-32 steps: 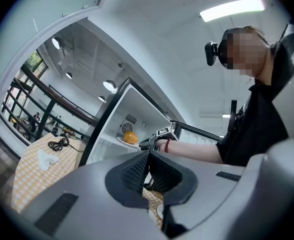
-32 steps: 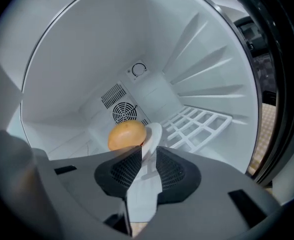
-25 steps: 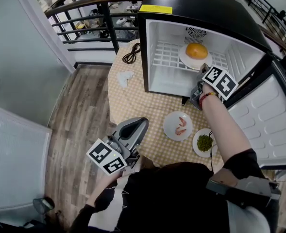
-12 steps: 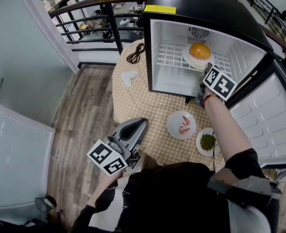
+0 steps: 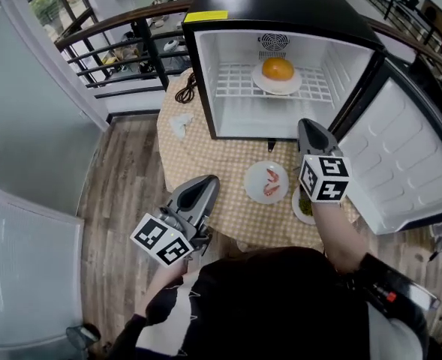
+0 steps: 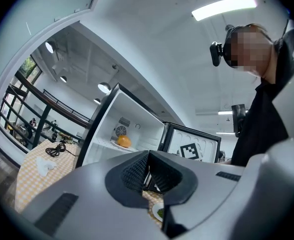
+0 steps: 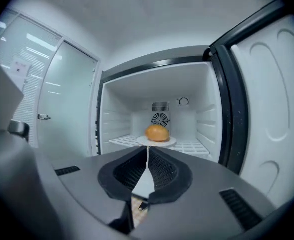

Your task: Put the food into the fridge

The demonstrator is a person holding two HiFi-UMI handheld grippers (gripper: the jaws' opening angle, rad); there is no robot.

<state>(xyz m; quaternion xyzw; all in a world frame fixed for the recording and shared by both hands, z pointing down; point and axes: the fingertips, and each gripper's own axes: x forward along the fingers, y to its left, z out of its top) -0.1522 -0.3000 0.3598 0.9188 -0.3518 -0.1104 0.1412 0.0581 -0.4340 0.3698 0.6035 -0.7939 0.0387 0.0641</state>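
Note:
The black mini fridge point(image 5: 281, 6) stands open on the checkered table point(image 5: 205, 160). An orange round food point(image 5: 278, 68) sits on a white plate on its wire shelf, also in the right gripper view as the orange food point(image 7: 157, 132). On the table in front of the fridge are a plate of shrimp point(image 5: 266, 182) and a plate of green peas point(image 5: 303, 207), the latter partly hidden by my right gripper point(image 5: 309, 128). That gripper hovers shut and empty before the fridge opening. My left gripper point(image 5: 204, 186) is shut and empty at the table's near edge.
The fridge door point(image 5: 408, 156) swings wide open to the right. A black cable point(image 5: 184, 88) and a crumpled white tissue point(image 5: 178, 124) lie on the table's left part. A dark railing point(image 5: 115, 43) runs behind, and wood floor point(image 5: 123, 178) lies to the left.
My right gripper has drawn back from the fridge opening toward me and now hangs over the table by the plates. The orange food stays on the shelf. The left gripper barely moved.

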